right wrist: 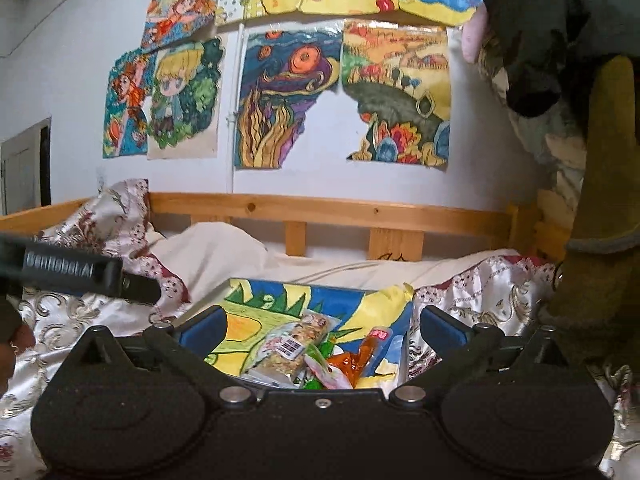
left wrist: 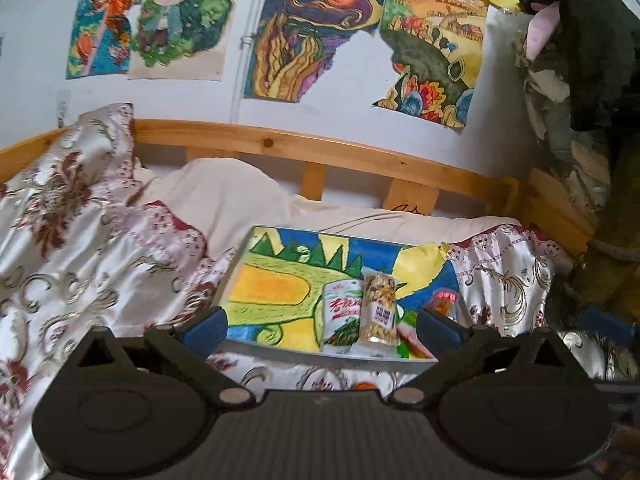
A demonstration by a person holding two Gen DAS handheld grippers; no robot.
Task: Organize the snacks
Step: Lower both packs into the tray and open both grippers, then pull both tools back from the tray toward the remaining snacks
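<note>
Lying across the left of the bed, a floral satin quilt (left wrist: 80,240) is bunched up against the wooden rail (left wrist: 304,148), with a plain white pillow (left wrist: 216,196) just beside it. In the middle sits a shallow tray (left wrist: 320,354) lined with a bright crayon drawing; it rests on the bedding. The snacks are gathered in the tray's near right part: a green-and-white packet (left wrist: 340,312) standing upright, a clear bag of yellowish pieces (left wrist: 380,310) touching its right side, and a red-topped packet (left wrist: 444,298) at the right wall. From the right wrist view the clear bag (right wrist: 288,350) lies beside an orange wrapper (right wrist: 354,362) and a pink-and-green one (right wrist: 326,370). The left gripper (left wrist: 320,326) hangs over the tray's near edge, jaws spread wide, nothing between the pads. The right gripper (right wrist: 320,326) likewise gapes, empty, above the snacks. Dark clothing (left wrist: 584,40) hangs at far right.
</note>
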